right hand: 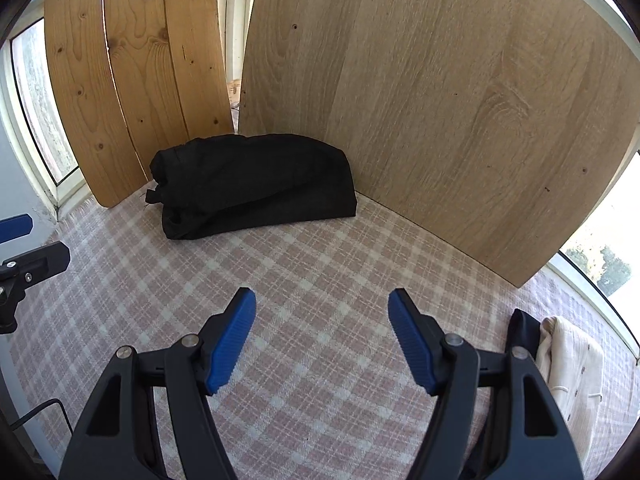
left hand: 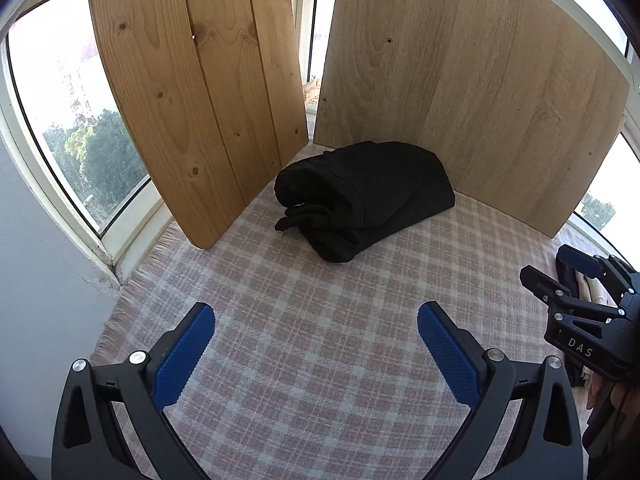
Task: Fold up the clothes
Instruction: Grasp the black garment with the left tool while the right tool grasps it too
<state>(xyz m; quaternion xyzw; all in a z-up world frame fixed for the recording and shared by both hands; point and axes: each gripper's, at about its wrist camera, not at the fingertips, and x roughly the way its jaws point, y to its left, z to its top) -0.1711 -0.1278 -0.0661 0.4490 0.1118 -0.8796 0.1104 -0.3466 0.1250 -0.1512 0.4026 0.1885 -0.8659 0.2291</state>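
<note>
A folded black garment [left hand: 368, 196] [right hand: 256, 186] lies on the pink checked cloth [left hand: 320, 320] [right hand: 320, 264], pushed into the corner where the two wooden boards meet. My left gripper [left hand: 316, 316] is open over bare cloth, well short of the garment, nothing between its blue pads. My right gripper [right hand: 322, 300] is open too, also empty and back from the garment. At the right edge of the left wrist view the right gripper [left hand: 560, 268] shows from the side. A cream garment [right hand: 572, 368] and a dark one [right hand: 524, 332] lie at the right.
A pine plank board [left hand: 192, 92] [right hand: 132, 80] stands at the left and a pale oak board [left hand: 472, 96] [right hand: 440, 112] at the back right, both propped against the windows [left hand: 72, 120]. The cloth's fringed edge [left hand: 132, 292] runs along the left by the white wall.
</note>
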